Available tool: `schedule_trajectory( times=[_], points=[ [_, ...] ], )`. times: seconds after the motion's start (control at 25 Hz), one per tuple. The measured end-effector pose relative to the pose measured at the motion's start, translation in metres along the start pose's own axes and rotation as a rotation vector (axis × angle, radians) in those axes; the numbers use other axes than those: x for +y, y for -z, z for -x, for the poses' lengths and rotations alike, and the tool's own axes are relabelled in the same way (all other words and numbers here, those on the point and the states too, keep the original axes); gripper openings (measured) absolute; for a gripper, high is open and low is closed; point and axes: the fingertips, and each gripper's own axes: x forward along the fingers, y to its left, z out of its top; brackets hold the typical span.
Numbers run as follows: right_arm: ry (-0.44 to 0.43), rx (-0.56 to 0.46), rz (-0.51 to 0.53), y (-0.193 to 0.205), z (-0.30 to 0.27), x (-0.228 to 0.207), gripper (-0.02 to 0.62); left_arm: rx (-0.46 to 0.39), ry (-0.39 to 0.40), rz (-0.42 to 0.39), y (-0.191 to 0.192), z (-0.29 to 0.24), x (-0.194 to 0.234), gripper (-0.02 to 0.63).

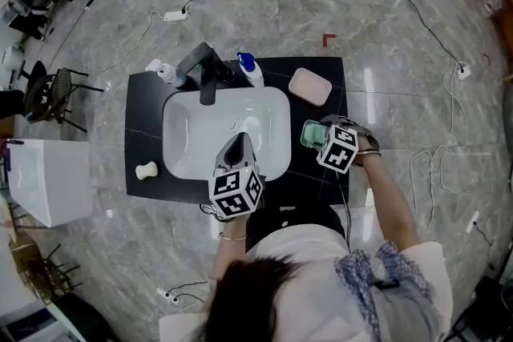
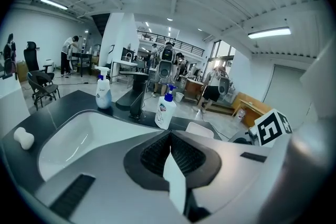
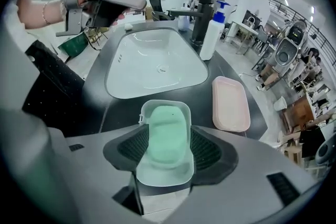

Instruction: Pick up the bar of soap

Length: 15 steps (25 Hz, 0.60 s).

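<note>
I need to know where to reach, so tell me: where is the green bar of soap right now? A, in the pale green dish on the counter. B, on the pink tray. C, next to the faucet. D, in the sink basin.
A: the right gripper view shows the bar of soap lying in the pale green dish, with the open jaws of the right gripper on either side of it.

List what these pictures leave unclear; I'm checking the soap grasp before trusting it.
Right gripper view: the right gripper straddles the soap, jaws apart; whether its pads touch it cannot be told.
Head view: that gripper and its marker cube cover most of the green soap dish; the soap is hidden.
Left gripper view: the left gripper itself blocks the dish.
</note>
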Motion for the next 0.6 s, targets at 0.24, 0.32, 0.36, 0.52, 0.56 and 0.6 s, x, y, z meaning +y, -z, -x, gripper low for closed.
schedule_trajectory(
  times=[0.24,0.32,0.36,0.52,0.56,0.6],
  points=[
    [0.008,0.014,0.036,-0.0032,-0.0028,0.0013,0.254,0.005,-0.001,0.003,0.0025,-0.0015,0.0017,0.009],
    [0.018,0.017,0.054,-0.0038,-0.0032,0.0022,0.253,0.005,-0.003,0.001,0.0033,-0.0020,0.0020,0.009],
    [0.021,0.018,0.062,-0.0040,-0.0033,0.0030,0.249,0.003,-0.006,-0.001,0.0032,-0.0018,0.0022,0.009],
    [0.042,0.020,0.076,-0.0050,-0.0049,0.0027,0.229,0.000,-0.014,0.001,0.0030,0.0003,0.0025,0.009],
    [0.042,0.022,0.070,-0.0045,-0.0057,0.0025,0.229,0.001,-0.015,0.000,0.0036,0.0006,0.0026,0.009],
    [0.039,0.025,0.062,-0.0039,-0.0066,0.0021,0.229,0.002,-0.016,0.000,0.0042,0.0006,0.0027,0.009]
  ],
)
